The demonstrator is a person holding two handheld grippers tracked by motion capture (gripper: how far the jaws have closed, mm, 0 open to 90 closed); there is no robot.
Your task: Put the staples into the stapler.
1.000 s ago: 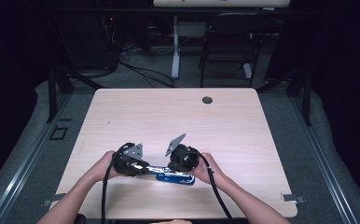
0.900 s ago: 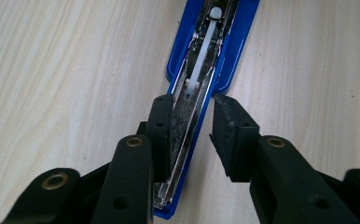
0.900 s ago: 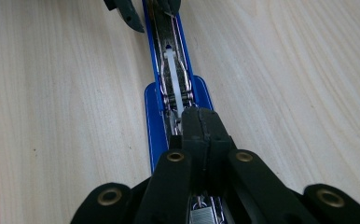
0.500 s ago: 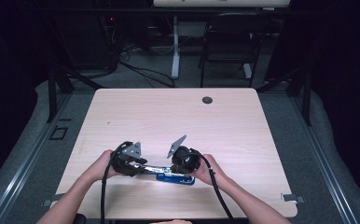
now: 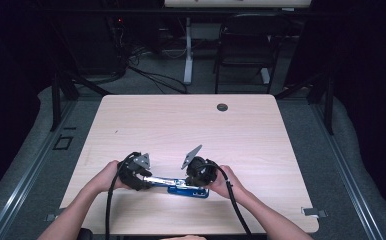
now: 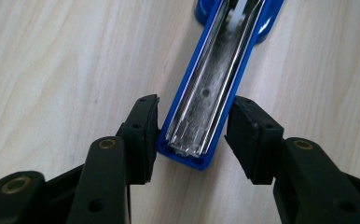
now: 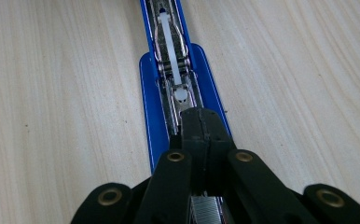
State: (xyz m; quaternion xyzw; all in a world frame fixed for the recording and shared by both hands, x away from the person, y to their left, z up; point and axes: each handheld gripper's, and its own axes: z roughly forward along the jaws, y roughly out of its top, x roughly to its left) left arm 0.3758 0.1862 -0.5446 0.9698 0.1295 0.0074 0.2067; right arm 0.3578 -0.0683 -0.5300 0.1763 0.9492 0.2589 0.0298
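Left tool [image 6: 197,135] straddles the opened blue stapler's [image 6: 211,98] end, jaws apart.

The blue stapler [image 6: 201,93] runs off the top edge beyond the left gripper [image 6: 194,135], so its far end is cut off. Under the right gripper [image 7: 205,135], the closed jaws cover the tray; maybe staples [image 7: 206,210] below, too blurry.

Both forearms reach in low; left claw [image 6: 194,135] spread wide with jaws apart, right claw [image 7: 205,135] pinched tight, jaws pressed together, the two facing each other.
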